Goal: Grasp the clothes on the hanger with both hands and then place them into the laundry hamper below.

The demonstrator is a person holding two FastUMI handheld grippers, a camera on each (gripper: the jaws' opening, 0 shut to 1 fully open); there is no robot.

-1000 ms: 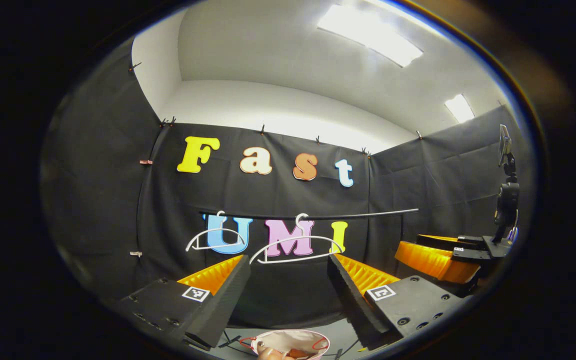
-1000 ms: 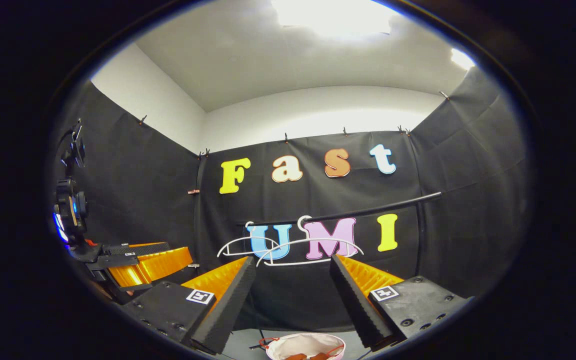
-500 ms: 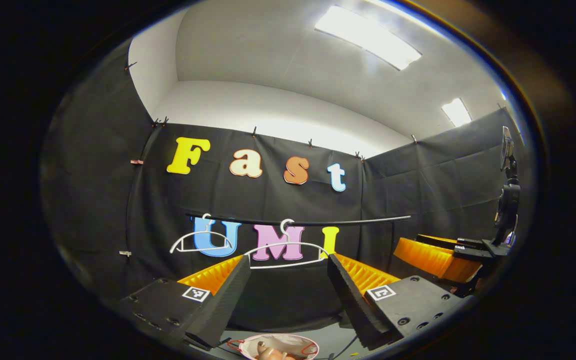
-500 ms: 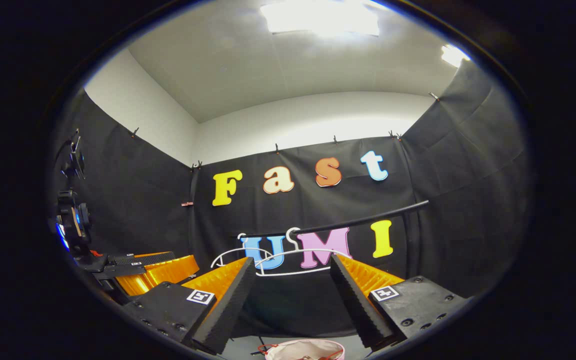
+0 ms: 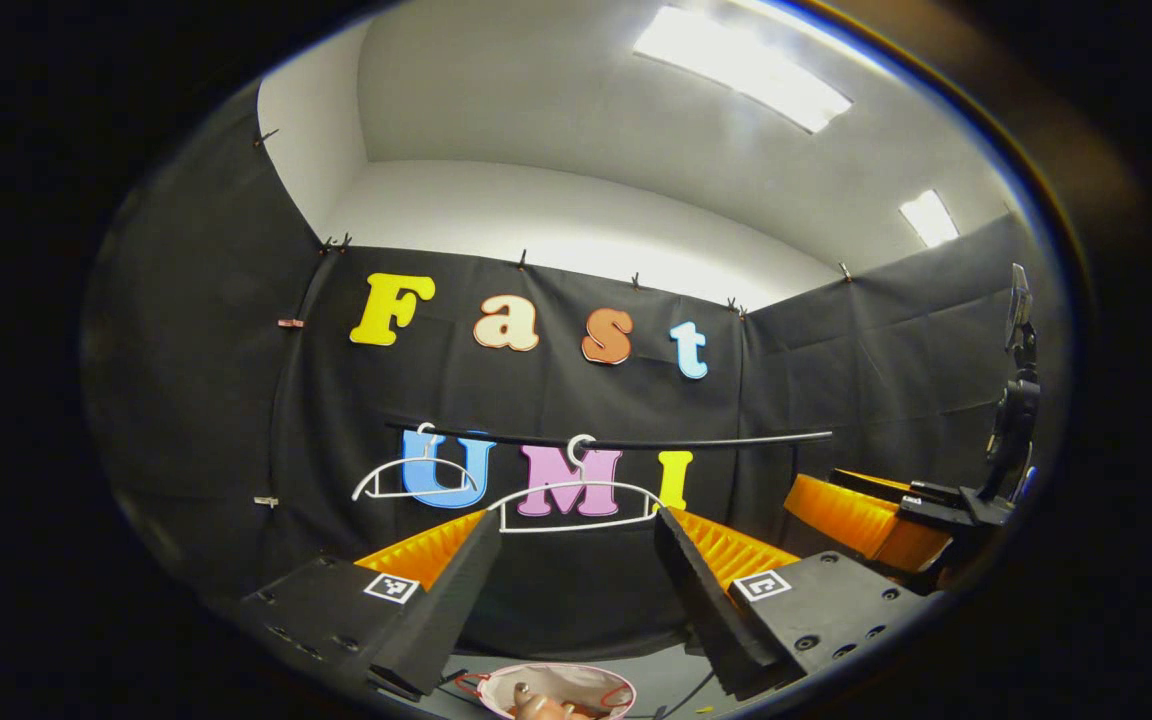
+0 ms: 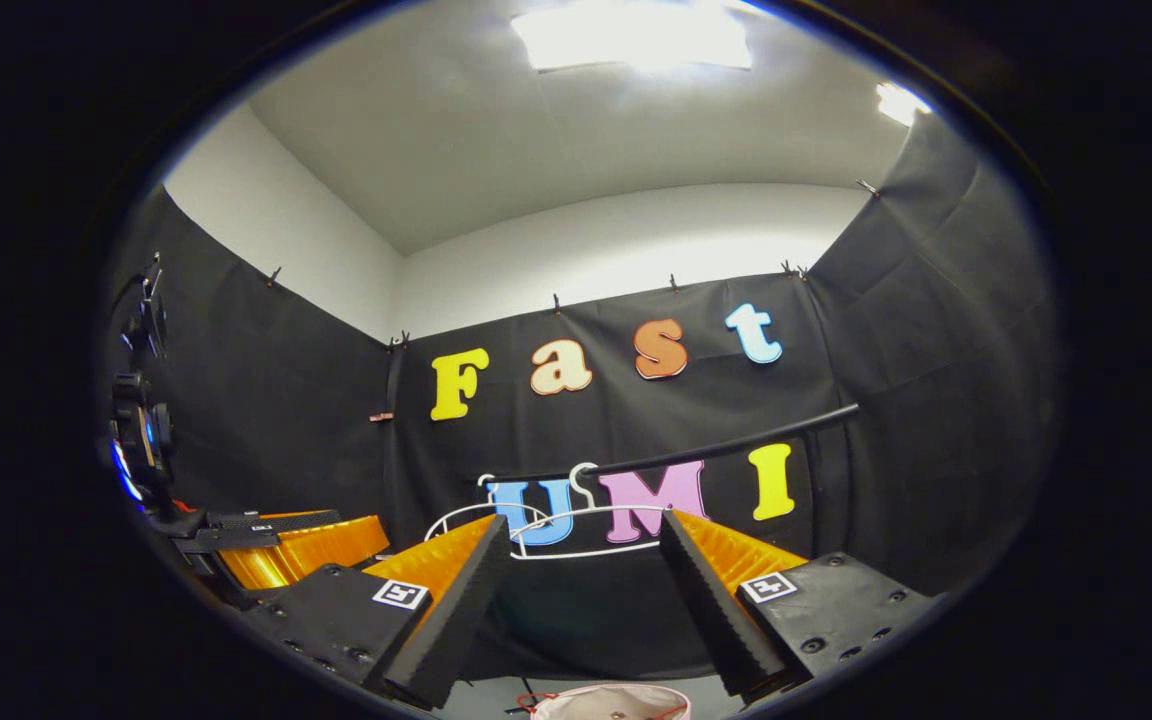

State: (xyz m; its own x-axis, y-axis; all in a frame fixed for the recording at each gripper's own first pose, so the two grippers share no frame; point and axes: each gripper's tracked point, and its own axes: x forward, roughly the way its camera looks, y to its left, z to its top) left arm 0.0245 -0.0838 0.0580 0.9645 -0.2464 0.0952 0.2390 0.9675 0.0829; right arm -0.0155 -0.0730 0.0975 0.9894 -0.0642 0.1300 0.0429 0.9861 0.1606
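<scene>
Overhead, two white hangers hook on a black rail (image 5: pixel 616 441) that runs level across the back cloth; the nearer hanger (image 5: pixel 576 497) and the farther hanger (image 5: pixel 416 477) both hang bare, their long bars lying along the rail. Below, the hamper (image 5: pixel 556 684) sits on the floor with its round mouth facing up, and crumpled clothes (image 5: pixel 541 706) lie inside it, too small to read for any long axis. From the left gripper view, the left gripper (image 5: pixel 569 570) is tilted slightly upward toward the hangers, its jaws spread wide with nothing between them. Off to its right hovers the right gripper (image 5: pixel 876 510), at about the same height. In the right gripper view, the right gripper's jaws likewise gape empty below the nearer hanger, with the left gripper (image 6: pixel 281 540) beside it.
</scene>
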